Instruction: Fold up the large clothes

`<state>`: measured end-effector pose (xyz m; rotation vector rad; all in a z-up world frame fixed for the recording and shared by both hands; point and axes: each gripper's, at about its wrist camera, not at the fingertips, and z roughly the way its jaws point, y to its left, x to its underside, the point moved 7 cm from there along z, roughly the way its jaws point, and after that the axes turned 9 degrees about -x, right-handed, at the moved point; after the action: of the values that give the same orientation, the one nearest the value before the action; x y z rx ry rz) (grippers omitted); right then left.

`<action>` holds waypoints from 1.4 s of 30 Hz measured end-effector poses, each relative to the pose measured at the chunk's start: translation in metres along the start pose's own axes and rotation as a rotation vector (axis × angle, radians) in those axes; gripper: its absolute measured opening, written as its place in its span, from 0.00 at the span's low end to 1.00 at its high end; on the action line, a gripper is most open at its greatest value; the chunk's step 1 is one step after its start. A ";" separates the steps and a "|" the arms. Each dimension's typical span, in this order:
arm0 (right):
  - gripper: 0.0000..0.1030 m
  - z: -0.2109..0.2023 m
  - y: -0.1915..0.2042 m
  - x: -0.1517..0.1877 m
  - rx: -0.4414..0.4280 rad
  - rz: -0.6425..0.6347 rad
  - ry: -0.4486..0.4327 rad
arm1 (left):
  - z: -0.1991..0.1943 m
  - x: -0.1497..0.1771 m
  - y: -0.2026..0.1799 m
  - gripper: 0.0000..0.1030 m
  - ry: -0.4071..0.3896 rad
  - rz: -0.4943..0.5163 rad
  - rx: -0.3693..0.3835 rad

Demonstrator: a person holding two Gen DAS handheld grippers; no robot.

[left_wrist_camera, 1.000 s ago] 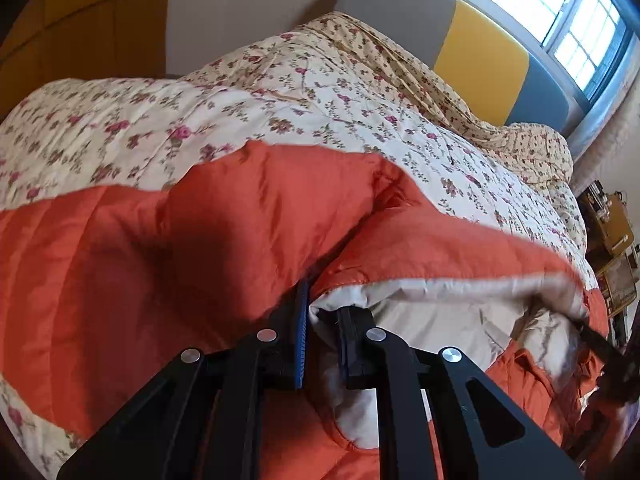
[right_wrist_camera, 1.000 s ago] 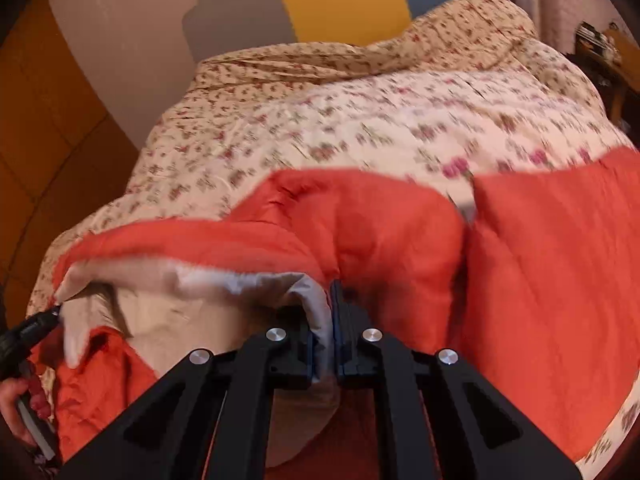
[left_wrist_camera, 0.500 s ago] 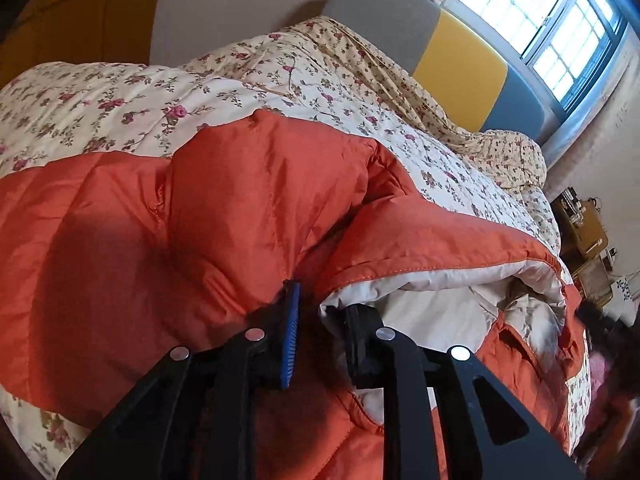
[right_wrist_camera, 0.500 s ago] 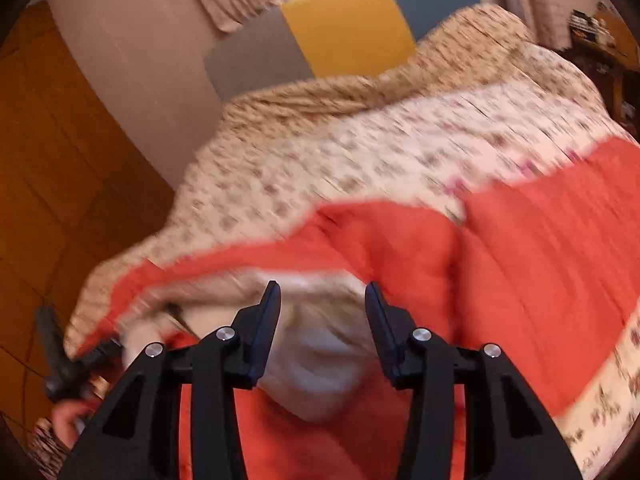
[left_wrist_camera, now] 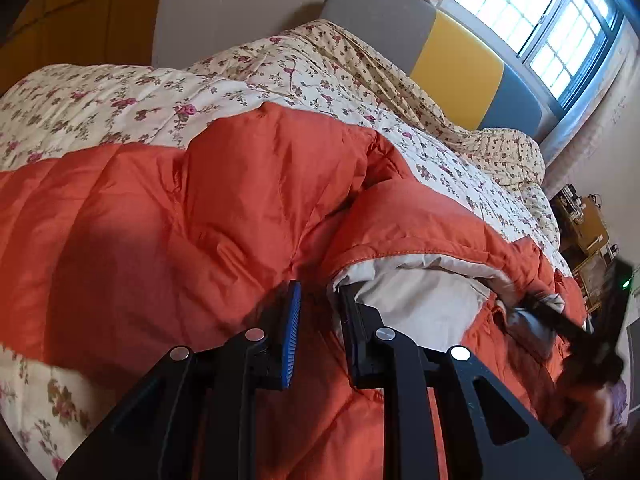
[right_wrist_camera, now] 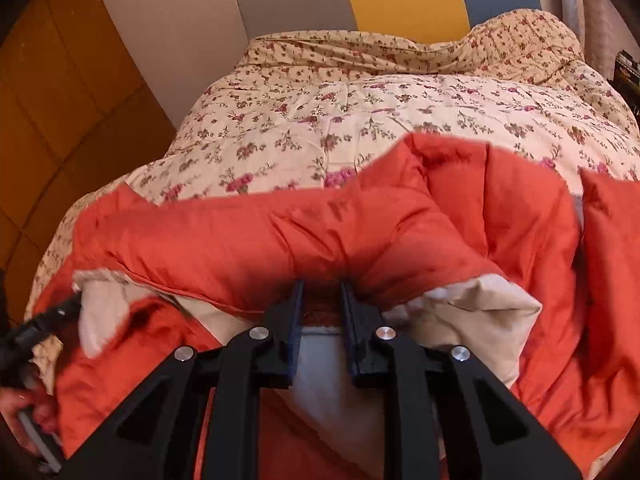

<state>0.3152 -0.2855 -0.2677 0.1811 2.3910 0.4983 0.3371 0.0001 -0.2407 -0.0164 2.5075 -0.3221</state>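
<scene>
Floral bedding covers the bed (right_wrist_camera: 320,120), with a grey, yellow and blue headboard (left_wrist_camera: 452,52) and a bright window (left_wrist_camera: 552,20) behind. On the quilt lies the orange padded jacket (left_wrist_camera: 192,216), spread wide, with one edge turned back so its pale cream lining (left_wrist_camera: 420,300) shows. In the left wrist view the left claw (left_wrist_camera: 316,304) stands spread, the lining's corner just at its right finger and nothing pinched between the fingers. In the right wrist view the right claw (right_wrist_camera: 320,300) is likewise parted, poised at the folded orange edge above the lining without gripping it. I judge a first fold as laid over and let go; the jacket looks lumpy and broad, so smoothing and further folds seem left to do.
</scene>
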 end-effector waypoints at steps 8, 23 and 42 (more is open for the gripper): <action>0.16 0.003 0.000 0.007 0.014 -0.023 -0.040 | -0.041 0.001 -0.033 0.19 -0.104 -0.016 -0.007; 0.16 -0.001 0.001 0.008 0.007 -0.029 -0.064 | 0.046 0.005 -0.118 0.19 -0.029 0.166 0.029; 0.15 0.011 -0.008 -0.006 0.083 -0.070 -0.056 | 0.062 0.008 -0.130 0.19 -0.047 0.244 -0.049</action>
<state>0.3270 -0.2911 -0.2745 0.1456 2.3563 0.3571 0.3575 -0.1409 -0.2636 0.2579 2.4372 -0.1579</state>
